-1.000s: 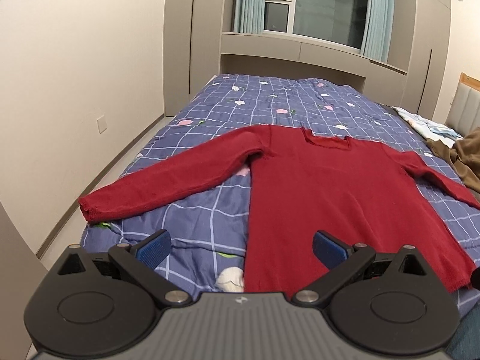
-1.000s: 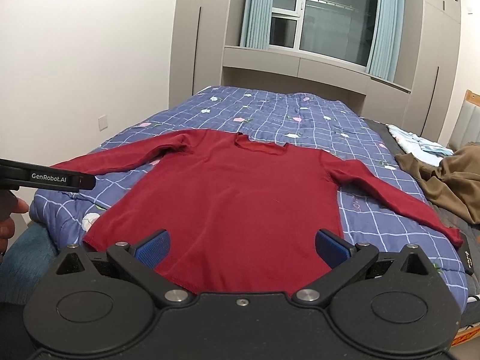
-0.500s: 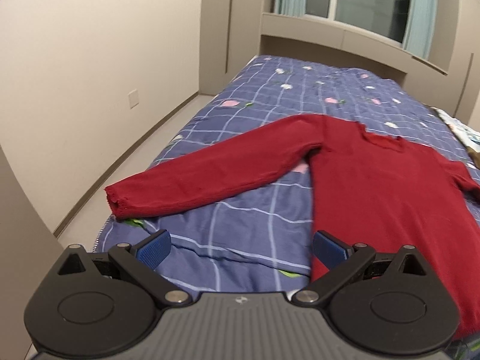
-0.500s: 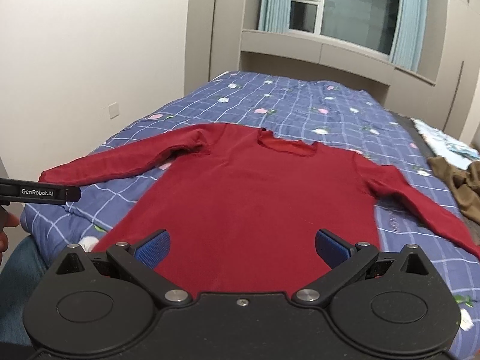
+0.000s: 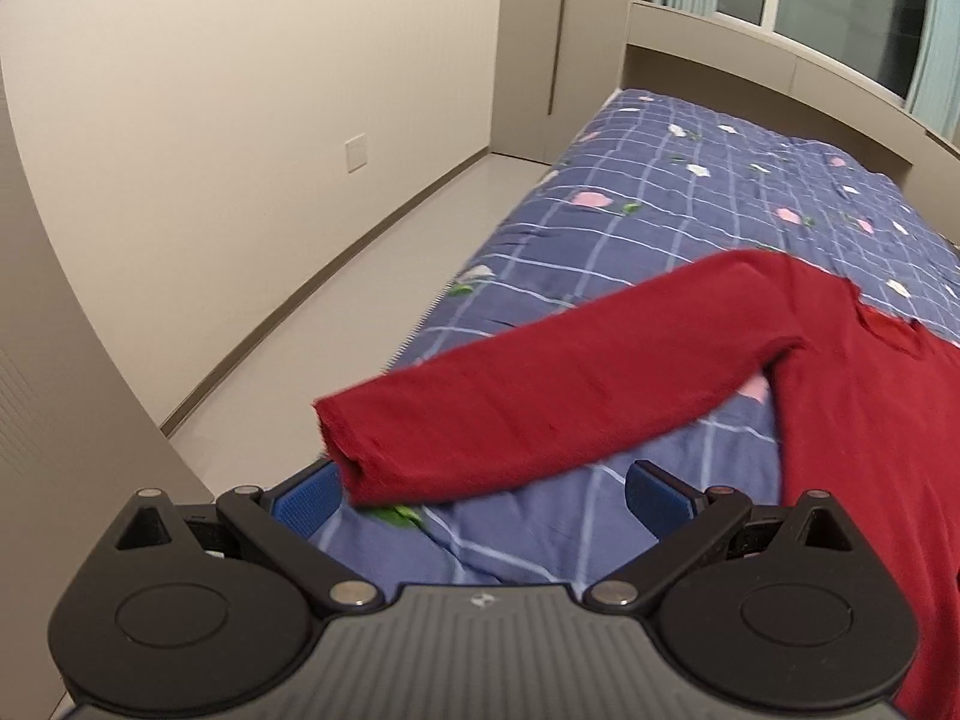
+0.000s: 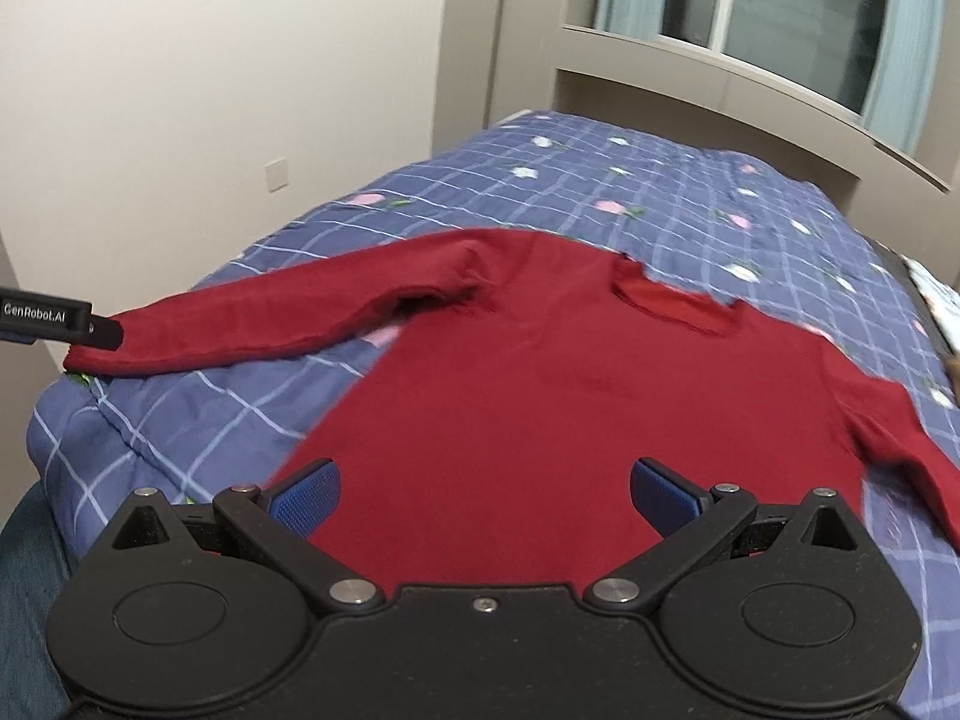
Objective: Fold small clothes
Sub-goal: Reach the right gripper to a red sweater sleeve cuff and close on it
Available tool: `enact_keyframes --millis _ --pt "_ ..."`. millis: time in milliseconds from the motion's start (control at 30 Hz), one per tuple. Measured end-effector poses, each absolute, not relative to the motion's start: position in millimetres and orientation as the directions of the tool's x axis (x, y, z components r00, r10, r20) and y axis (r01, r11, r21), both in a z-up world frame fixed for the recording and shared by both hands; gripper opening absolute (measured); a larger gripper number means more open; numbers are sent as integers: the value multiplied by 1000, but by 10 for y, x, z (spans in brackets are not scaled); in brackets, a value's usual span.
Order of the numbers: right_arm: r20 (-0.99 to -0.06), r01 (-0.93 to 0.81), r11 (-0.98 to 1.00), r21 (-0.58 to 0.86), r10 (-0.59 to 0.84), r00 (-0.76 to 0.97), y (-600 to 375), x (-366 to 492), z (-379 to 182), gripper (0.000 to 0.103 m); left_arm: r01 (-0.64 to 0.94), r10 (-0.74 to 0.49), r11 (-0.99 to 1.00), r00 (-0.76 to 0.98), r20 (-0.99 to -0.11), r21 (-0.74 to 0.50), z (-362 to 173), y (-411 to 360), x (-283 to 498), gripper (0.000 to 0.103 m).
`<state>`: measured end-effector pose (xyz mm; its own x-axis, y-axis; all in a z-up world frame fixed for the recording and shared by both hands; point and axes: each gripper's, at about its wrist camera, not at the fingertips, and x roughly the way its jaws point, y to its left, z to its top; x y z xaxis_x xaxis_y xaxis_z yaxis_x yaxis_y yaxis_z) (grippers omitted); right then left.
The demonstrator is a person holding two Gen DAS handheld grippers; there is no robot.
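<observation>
A red long-sleeved sweater (image 6: 570, 372) lies flat, front up, on the bed, both sleeves spread out. In the left wrist view its left sleeve (image 5: 558, 396) runs toward me and the cuff (image 5: 348, 450) lies just ahead of my open left gripper (image 5: 483, 495), near its left pad (image 5: 306, 501). My right gripper (image 6: 483, 492) is open and empty above the sweater's lower hem. The left gripper's finger (image 6: 60, 321) shows in the right wrist view touching or just over the cuff.
The bed has a blue checked floral cover (image 5: 690, 204). Its left edge (image 5: 432, 312) drops to the grey floor (image 5: 360, 300) by a beige wall. A window (image 6: 780, 18) and ledge stand beyond the bed's far end.
My left gripper has swung left and forward to the left sleeve's cuff. My right gripper has moved closer over the sweater's hem. Both stay open.
</observation>
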<state>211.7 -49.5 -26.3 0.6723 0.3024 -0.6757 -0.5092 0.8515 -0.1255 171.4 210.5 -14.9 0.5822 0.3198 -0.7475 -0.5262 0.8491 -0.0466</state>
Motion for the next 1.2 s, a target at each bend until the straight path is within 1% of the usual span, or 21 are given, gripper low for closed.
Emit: enact_keyframes --millis 133,333,467,567,667,733,800,867,933,1000,1033,1067,1100,1133,1200 --pt "-663 -569 810 -141 349 662 -252 2246 -331 103 -556 343 830 569 -748 -42 -113 2298 1762 103" --pt "-672 -699 700 -150 446 592 296 2346 -502 103 -652 420 756 539 -730 -47 -44 2701 1711 103" --pt "-662 -799 582 -149 542 518 712 2318 -570 103 -716 471 696 507 -722 -49 -9 2968 1605 103" --pt "-666 -855 496 -153 587 460 1062 2283 -618 103 -753 498 655 488 -717 -57 -4 3118 1486 103" --pt "-670 -901 416 -125 634 386 1419 2231 -664 102 -787 518 613 467 -717 -70 -9 3222 1347 103" --pt "-670 -926 363 -106 662 336 1653 2190 -711 100 -806 525 587 452 -721 -78 -20 3287 1268 102" --pt "-673 -937 327 -121 667 320 1835 2137 -769 86 -819 533 568 437 -725 -77 -27 3349 1185 102" --pt "-681 -944 304 -124 666 304 1991 2085 -828 81 -829 543 555 424 -725 -69 -26 3399 1138 103" --pt "-692 -955 286 -82 673 261 2070 2084 -864 78 -836 552 545 416 -723 -65 -16 3437 1080 102" --pt "-703 -960 274 -56 672 233 2110 2068 -897 68 -841 557 537 411 -722 -65 -13 3463 1051 102" --pt "-710 -961 271 -48 668 223 2142 2064 -912 65 -843 557 534 409 -722 -65 -9 3465 1037 102" --pt "-714 -963 268 -40 667 215 2170 2053 -920 58 -843 557 533 409 -723 -67 -9 3468 1033 102" --pt "-717 -963 266 -34 665 209 2185 2045 -921 49 -844 556 532 410 -723 -68 -9 3466 1034 102" --pt "-720 -964 264 -29 664 204 2200 2042 -920 44 -843 555 533 411 -723 -70 -10 3467 1036 102" --pt "-725 -966 257 -9 663 183 2206 2042 -910 29 -841 553 536 413 -724 -71 -5 3454 1039 102"
